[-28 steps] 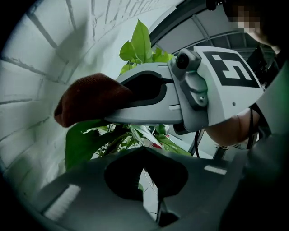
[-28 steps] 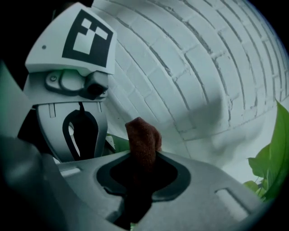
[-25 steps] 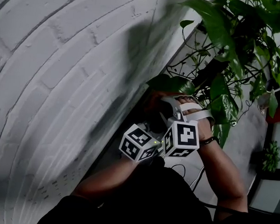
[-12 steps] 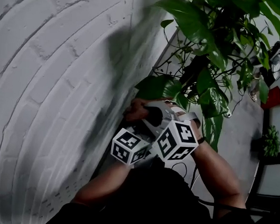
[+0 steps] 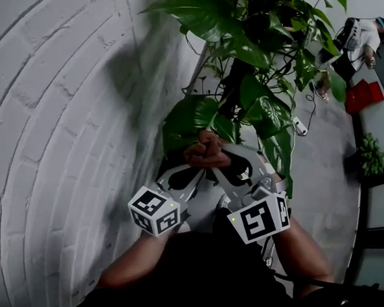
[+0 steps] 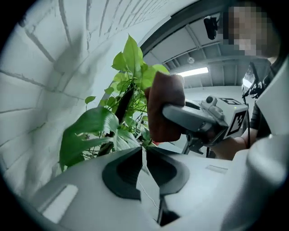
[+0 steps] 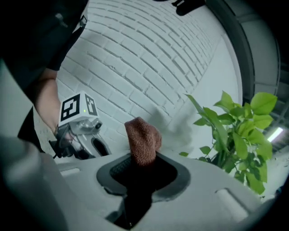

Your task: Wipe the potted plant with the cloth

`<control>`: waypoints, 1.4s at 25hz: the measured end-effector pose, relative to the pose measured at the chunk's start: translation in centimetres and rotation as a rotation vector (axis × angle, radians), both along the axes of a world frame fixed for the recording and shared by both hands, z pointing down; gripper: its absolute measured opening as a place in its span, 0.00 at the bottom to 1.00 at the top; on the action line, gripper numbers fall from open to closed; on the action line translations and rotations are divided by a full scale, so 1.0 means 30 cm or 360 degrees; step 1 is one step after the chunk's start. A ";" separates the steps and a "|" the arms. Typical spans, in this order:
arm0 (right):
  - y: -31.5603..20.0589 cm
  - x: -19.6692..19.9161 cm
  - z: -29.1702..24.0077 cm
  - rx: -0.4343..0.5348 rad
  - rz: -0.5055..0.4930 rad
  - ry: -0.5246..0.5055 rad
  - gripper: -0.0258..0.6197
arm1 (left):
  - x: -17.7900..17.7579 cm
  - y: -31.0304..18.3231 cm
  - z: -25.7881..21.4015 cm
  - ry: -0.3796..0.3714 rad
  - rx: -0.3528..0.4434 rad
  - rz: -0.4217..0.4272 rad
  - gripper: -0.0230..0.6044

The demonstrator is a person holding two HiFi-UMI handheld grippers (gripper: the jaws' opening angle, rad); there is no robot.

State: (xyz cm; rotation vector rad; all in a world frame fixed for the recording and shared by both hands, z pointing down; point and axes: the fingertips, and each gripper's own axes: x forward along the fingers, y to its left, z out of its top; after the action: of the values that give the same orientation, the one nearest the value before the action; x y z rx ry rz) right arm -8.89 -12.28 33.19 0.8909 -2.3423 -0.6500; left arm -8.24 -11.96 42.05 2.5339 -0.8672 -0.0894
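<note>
Two things have just changed. Your left gripper's (image 6: 143, 152) jaws are opening. A narrow gap shows, and what looks like a pale leaf (image 6: 121, 137) tip runs into it, no longer clamped. Your right gripper (image 7: 142, 168) has swung up and rolled, its jaws pinching the cloth (image 7: 143, 137), which stands out of them in a bunched tuft.

From your head, the cloth sits between both grippers, just under the plant's (image 5: 250, 49) lowest big leaf; whether it touches, I can't tell. I'd judge that one leaf's wipe is ending and you're freeing it to pick another.

A second ago the two marker cubes sat side by side — now they stand apart, and the plant fills more of your view beside the wall (image 5: 52, 108).
</note>
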 end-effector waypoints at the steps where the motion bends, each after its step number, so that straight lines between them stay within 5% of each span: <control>1: 0.011 0.039 0.008 -0.0008 0.0044 0.0010 0.15 | 0.008 0.020 -0.001 -0.0004 -0.0011 0.0026 0.11; 9: 0.073 0.296 0.035 -0.0051 0.0319 -0.0027 0.15 | 0.197 0.151 0.019 -0.0076 -0.0089 0.0315 0.13; 15: 0.075 0.447 0.037 -0.0059 0.0358 -0.0035 0.15 | 0.319 0.147 0.014 -0.0052 -0.0113 0.0326 0.15; 25: -0.018 0.708 -0.017 0.0020 0.0223 -0.0084 0.15 | 0.443 -0.072 -0.078 0.0020 -0.0115 -0.0067 0.24; 30: -0.064 0.799 -0.023 0.0019 0.0107 -0.0111 0.15 | 0.467 -0.215 -0.070 0.0183 -0.0274 -0.0252 0.29; 35: -0.086 0.845 -0.030 -0.0009 -0.0038 -0.0121 0.15 | 0.469 -0.329 -0.050 0.0195 -0.0319 -0.0441 0.36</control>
State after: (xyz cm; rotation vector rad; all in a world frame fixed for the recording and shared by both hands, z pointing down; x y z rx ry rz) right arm 16.45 -14.86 32.30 0.9012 -2.4247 -0.6294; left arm 5.83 -21.82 40.55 2.1876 -1.1135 -0.2302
